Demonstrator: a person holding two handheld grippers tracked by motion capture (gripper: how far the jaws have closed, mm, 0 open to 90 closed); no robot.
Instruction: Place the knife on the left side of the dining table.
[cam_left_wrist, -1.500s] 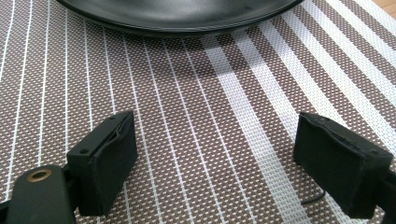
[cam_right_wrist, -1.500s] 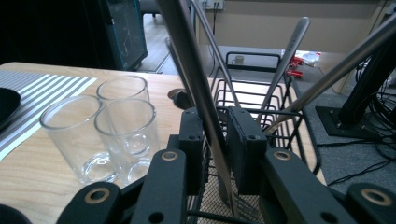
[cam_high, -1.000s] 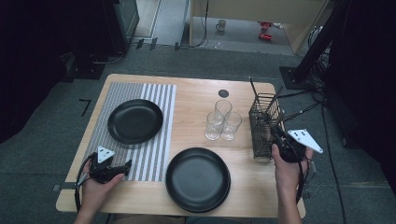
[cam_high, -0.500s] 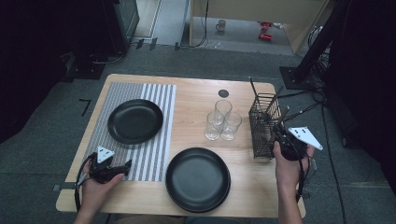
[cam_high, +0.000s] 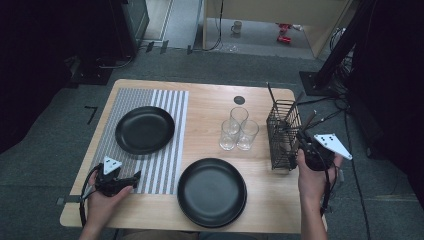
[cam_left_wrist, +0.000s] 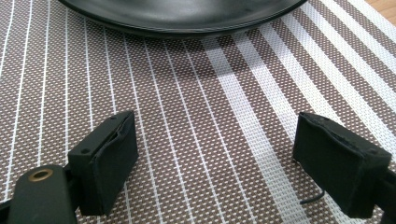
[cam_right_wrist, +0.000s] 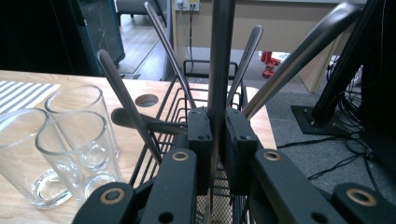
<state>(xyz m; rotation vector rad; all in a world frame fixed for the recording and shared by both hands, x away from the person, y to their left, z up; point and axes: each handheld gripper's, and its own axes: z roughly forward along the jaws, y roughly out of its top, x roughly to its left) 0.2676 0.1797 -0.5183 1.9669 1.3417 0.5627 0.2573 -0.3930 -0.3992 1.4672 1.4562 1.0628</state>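
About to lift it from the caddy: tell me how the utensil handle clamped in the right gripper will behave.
The handle looks like smooth metal, so probably stiff but slippery between the right gripper pads. It may snag the neighbouring handles crossing it in the wire caddy.

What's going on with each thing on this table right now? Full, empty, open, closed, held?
Left gripper: open, holding nothing, low over the striped placemat.
Right gripper: shut on a utensil handle standing in the wire caddy.
Wire caddy: upright, several utensil handles sticking out.
Three glasses: upright, empty, clustered together.
Plate on the placemat: empty.
Near plate: empty, on bare wood.
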